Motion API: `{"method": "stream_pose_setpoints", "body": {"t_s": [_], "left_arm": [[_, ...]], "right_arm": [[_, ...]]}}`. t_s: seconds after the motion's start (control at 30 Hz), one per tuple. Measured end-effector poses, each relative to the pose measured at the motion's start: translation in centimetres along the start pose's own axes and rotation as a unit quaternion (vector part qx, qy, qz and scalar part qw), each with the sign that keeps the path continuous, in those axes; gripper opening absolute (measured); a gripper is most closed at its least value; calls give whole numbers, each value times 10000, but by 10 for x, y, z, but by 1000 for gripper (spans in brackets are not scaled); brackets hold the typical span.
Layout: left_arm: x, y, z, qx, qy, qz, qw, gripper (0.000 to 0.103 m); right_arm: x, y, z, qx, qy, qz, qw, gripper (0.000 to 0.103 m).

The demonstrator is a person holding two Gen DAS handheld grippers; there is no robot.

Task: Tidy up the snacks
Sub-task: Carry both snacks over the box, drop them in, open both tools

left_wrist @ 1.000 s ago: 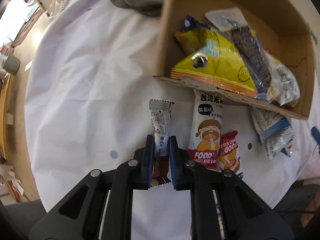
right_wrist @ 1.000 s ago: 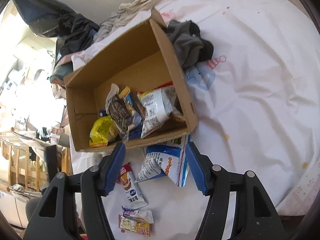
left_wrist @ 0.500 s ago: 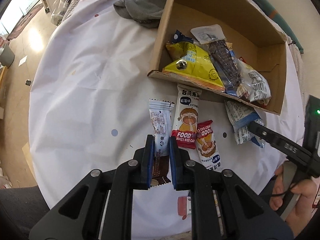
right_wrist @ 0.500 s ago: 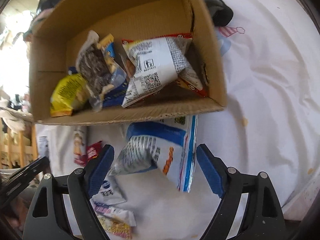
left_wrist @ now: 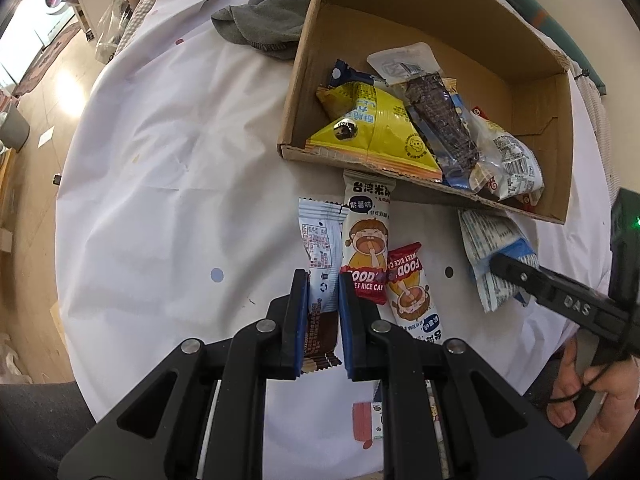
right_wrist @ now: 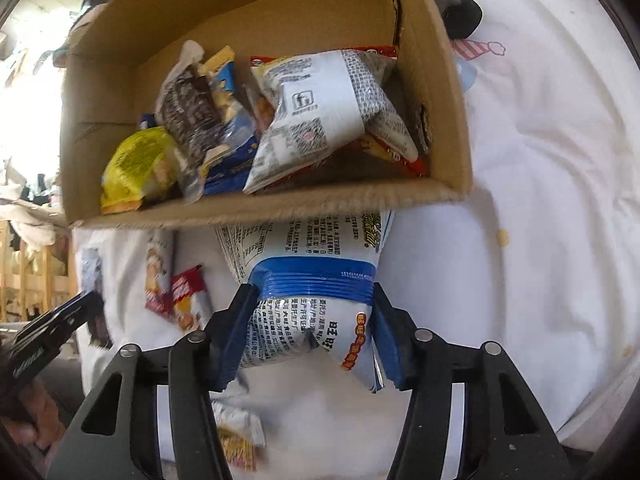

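White cloth-covered table (left_wrist: 160,168). On it: cardboard box (left_wrist: 304,80) upper right; grey cloth (left_wrist: 264,28) at top, touching the box; below the box, three snack bars (left_wrist: 366,248) side by side; blue-white bag (left_wrist: 490,240) lower right.
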State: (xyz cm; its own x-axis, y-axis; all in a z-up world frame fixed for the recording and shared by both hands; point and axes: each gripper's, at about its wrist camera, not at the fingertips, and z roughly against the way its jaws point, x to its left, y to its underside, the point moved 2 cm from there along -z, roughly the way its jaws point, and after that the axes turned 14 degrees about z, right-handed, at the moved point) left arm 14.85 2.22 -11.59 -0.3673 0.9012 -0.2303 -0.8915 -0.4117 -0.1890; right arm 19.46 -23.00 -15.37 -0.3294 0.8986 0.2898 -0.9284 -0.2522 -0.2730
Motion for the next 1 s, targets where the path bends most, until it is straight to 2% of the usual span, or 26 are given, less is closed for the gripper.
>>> {"method": "stream_pose_setpoints", "body": {"t_s": [0.2, 0.33, 0.43, 0.5, 0.67, 0.83, 0.93, 1.0], "left_arm": [[6, 1, 2, -50, -107, 47, 9999, 12], [14, 10, 12, -127, 18, 135, 9998, 12], [21, 11, 26, -363, 28, 237, 9991, 12], [26, 7, 42, -718, -40, 327, 9969, 12], [26, -8, 69, -1134, 98, 508, 9922, 12], [8, -25, 82, -1353, 111, 279, 9903, 12], [-6, -37, 86, -1418, 163, 95, 9897, 12], [-17, -47, 86, -1485, 186, -42, 9887, 12]], "right_arm": [[22, 20, 17, -79, -445, 62, 9990, 56], [42, 20, 24, -171, -1048, 141, 9943, 56], [60, 16, 29, -232, -1335, 455, 9897, 56], [73, 13, 32, -321, -1515, 635, 9859, 56], [87, -1, 55, -877, -1948, 824, 9734, 56], [80, -25, 79, -1604, -2155, 669, 9609, 56], [61, -40, 97, -2056, -1947, 464, 9579, 56], [50, -50, 106, -2198, -1798, 356, 9582, 56]]}}
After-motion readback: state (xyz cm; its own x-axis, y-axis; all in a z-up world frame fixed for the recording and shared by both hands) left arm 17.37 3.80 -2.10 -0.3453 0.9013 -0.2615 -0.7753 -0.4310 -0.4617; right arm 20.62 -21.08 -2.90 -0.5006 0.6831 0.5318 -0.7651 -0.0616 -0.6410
